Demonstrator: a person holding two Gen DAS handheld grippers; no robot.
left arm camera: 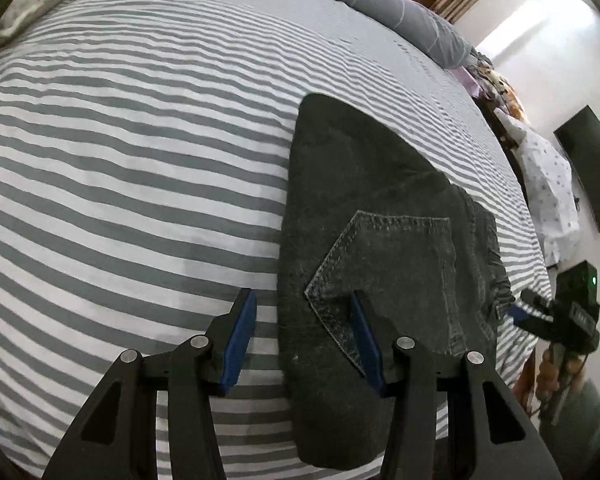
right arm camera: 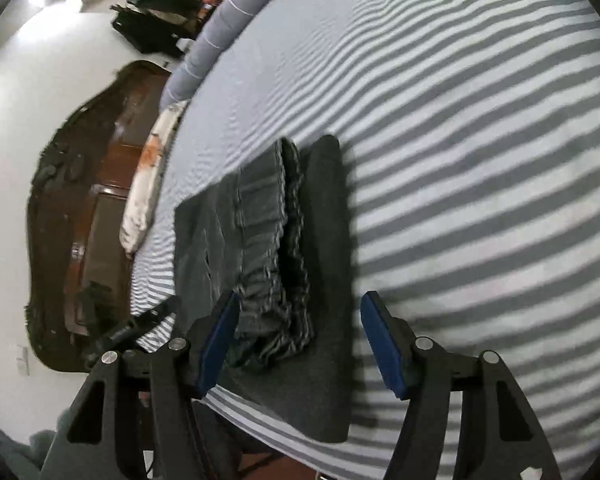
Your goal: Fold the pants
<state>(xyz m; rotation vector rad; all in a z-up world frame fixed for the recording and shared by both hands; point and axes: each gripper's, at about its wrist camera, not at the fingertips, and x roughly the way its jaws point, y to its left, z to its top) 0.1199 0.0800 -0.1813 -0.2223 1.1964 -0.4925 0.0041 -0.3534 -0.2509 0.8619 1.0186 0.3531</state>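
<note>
Left gripper (left arm camera: pixel 303 334) perhaps above pants (left arm camera: pixel 380 240)

dark grey denim pants (left arm camera: pixel 372 216), folded flat, back pocket up, on striped bed (left arm camera: pixel 140 160)

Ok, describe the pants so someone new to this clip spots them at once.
Start with the bed under its grey and white striped cover. Near its front edge lies one dark bundle, the pants, folded into a compact stack. They are the only dark denim there, with a stitched back pocket facing up and a gathered waistband along one side.
</note>
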